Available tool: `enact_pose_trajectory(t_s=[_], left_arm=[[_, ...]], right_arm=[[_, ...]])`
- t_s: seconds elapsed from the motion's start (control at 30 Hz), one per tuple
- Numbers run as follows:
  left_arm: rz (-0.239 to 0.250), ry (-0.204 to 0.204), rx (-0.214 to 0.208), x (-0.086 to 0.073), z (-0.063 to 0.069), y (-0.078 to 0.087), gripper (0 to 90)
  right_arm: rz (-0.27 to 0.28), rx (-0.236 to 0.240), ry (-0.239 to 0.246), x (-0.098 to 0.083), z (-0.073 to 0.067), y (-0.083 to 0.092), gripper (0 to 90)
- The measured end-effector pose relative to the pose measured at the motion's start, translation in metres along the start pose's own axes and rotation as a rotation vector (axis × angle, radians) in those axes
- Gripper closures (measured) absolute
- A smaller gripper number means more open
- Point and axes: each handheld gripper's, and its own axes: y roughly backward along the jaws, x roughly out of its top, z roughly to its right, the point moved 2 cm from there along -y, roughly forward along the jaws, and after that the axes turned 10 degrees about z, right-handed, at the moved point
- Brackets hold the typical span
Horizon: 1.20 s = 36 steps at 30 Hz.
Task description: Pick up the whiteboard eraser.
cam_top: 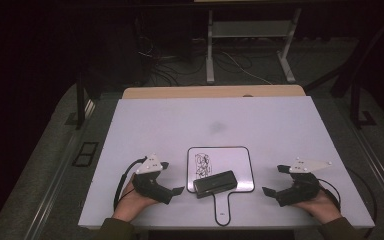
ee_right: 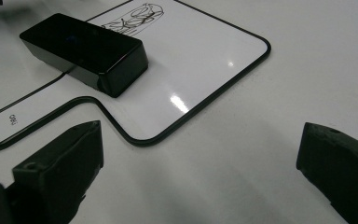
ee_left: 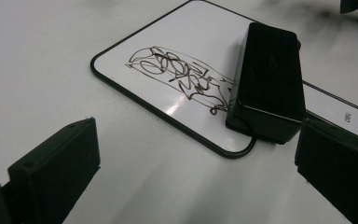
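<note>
Nothing started yet, by look of it. Scribble [cam_top: 203, 164] untouched on small whiteboard [cam_top: 240, 160], which lies flat at near middle of table [cam_top: 280, 125].

Eraser [cam_top: 215, 183] sits on board's near edge, just below scribble, free of both grippers.

Your left gripper [cam_top: 174, 177]: jaws wide, empty, resting left of board, pointing at eraser.

Your right gripper [cam_top: 274, 180]: jaws wide, empty, right of board, well apart from eraser.

Left to do, as judged: grasp eraser, likely steady board by handle [cam_top: 222, 207], wipe scribble off.
</note>
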Motion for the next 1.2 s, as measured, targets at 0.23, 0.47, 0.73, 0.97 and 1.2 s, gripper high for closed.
enact_pose_trajectory(t_s=[0.23, 0.47, 0.73, 0.97, 1.2], left_arm=[[0.009, 0.008, -0.001, 0.0008, -0.0009, 0.0012, 0.0], [0.014, 0.005, 0.002, 0.0021, -0.0003, 0.0034, 0.0], [0.021, 0.005, 0.000, 0.0045, -0.0017, 0.0040, 0.0], [0.023, 0.020, -0.006, 0.0055, -0.0035, 0.0012, 0.0], [0.032, 0.026, -0.018, 0.0080, -0.0043, -0.0005, 0.0]], right_arm=[[0.010, -0.006, -0.011, -0.0001, 0.0011, 0.0010, 0.0], [0.020, 0.003, -0.010, 0.0007, 0.0004, 0.0010, 0.0], [0.030, 0.003, -0.009, 0.0024, -0.0015, 0.0026, 0.0], [0.038, 0.005, -0.018, 0.0040, 0.0010, 0.0013, 0.0], [0.046, -0.001, -0.025, 0.0046, 0.0016, 0.0021, 0.0]])
